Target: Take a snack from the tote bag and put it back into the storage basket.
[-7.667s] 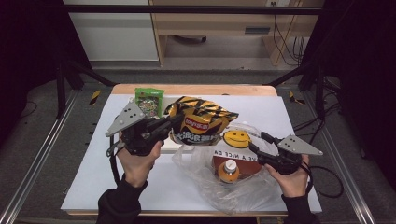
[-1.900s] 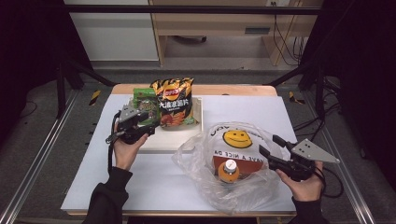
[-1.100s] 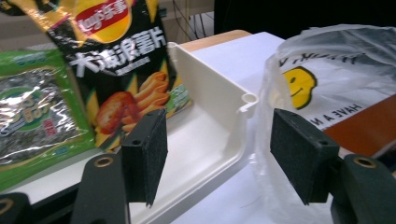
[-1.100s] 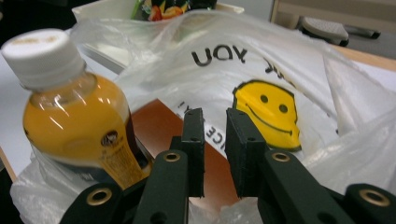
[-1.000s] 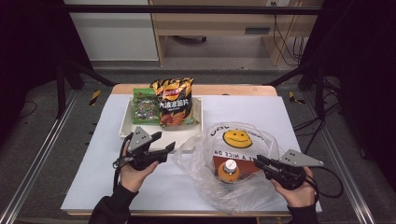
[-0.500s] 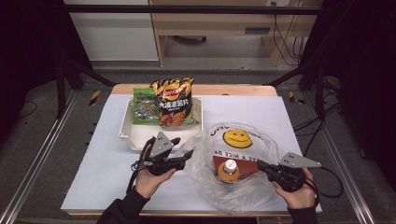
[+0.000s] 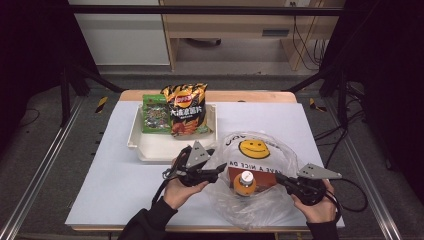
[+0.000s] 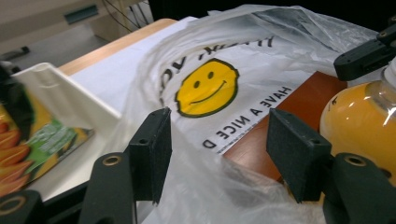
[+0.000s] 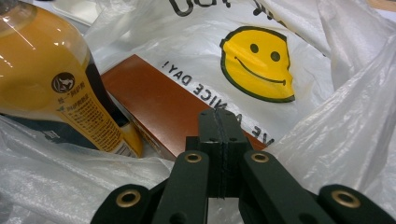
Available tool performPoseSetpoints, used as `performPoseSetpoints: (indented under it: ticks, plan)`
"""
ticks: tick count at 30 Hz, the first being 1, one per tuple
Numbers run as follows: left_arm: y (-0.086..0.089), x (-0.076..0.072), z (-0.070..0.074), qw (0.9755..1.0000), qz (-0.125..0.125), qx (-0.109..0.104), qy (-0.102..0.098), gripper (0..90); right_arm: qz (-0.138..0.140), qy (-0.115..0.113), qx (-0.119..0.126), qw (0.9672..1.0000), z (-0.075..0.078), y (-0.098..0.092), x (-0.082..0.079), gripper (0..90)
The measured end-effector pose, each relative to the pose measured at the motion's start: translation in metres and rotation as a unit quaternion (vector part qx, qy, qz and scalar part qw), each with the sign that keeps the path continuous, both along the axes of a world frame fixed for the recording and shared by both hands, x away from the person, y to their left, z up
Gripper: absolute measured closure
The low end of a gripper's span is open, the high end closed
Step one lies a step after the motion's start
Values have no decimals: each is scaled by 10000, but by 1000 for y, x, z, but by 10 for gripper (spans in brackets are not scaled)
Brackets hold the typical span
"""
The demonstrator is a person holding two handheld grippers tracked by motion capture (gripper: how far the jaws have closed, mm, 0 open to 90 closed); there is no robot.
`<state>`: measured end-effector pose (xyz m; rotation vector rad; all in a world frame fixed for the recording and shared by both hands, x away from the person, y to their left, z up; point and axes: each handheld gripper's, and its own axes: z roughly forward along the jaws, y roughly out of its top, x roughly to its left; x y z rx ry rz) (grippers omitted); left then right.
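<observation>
Farthest left of the left gripper [image 7: 212, 172], a white tray [image 7: 150, 148] on the tabletop [image 7: 110, 175] holds a green packet [image 7: 156, 114] and a chip bag [image 7: 186, 109], both behind and well apart from it. The left gripper has just been closing a little, yet its 2 jaws stand released, with loose film of the plastic bag [image 7: 260, 165] rising between them and neither pad pressing it. Just ahead of it, inside the bag, lie a brown box [image 8: 280, 126] and an orange juice bottle [image 7: 244, 183]. To the right, the right gripper [image 7: 280, 181] is clenched, apparently on a fold of the bag's edge, with the bottle just beyond its tips. The step in hand looks like spreading the bag's mouth to get at the contents. To do it well, the left gripper should pinch only the top layer, then lift up and away from the right gripper, so the film does not tear or tip the bottle.
</observation>
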<state>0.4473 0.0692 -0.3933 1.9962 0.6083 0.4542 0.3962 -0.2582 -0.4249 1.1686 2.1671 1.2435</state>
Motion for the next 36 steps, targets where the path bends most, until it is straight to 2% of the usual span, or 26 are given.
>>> performPoseSetpoints:
  ticks: [4, 8, 9, 11, 15, 18, 24, 27, 30, 34, 36]
  plan:
    - [-15, 6, -9, 9997, -184, 102, 157, 415, -23, 3, -19, 10000, 0, 0, 0, 900]
    - [-27, 10, -20, 9984, -319, 420, 203, 419, -43, 1, -29, 10000, -1, -1, 0, 895]
    - [-29, 11, -23, 9980, -381, 439, 237, 419, -46, 9, -35, 10000, -1, -2, 0, 895]
    - [-30, 11, -26, 9976, -456, 448, 262, 418, -50, 21, -29, 10000, -1, -2, 0, 891]
    - [-30, 11, -30, 9955, -600, 679, 270, 405, -25, 42, -59, 10000, -2, -1, 1, 873]
    - [-30, 9, -33, 9945, -690, 747, 259, 397, -36, 26, -95, 9999, -3, 0, 1, 846]
    - [-29, 9, -42, 9907, -804, 1044, 338, 358, -43, 142, -171, 9997, -7, 1, 1, 863]
    - [-29, 9, -46, 9890, -879, 1129, 374, 346, -67, 198, -246, 9995, -10, 0, 2, 888]
    - [-32, 11, -49, 9880, -935, 1167, 381, 337, -128, 358, -249, 9990, -11, -1, 1, 897]
    - [-37, 15, -52, 9871, -1022, 1165, 396, 309, -172, 372, -282, 9988, -12, -3, 1, 886]
    - [-39, 17, -53, 9861, -1042, 1248, 352, 310, -173, 353, -296, 9988, -12, -5, 0, 876]
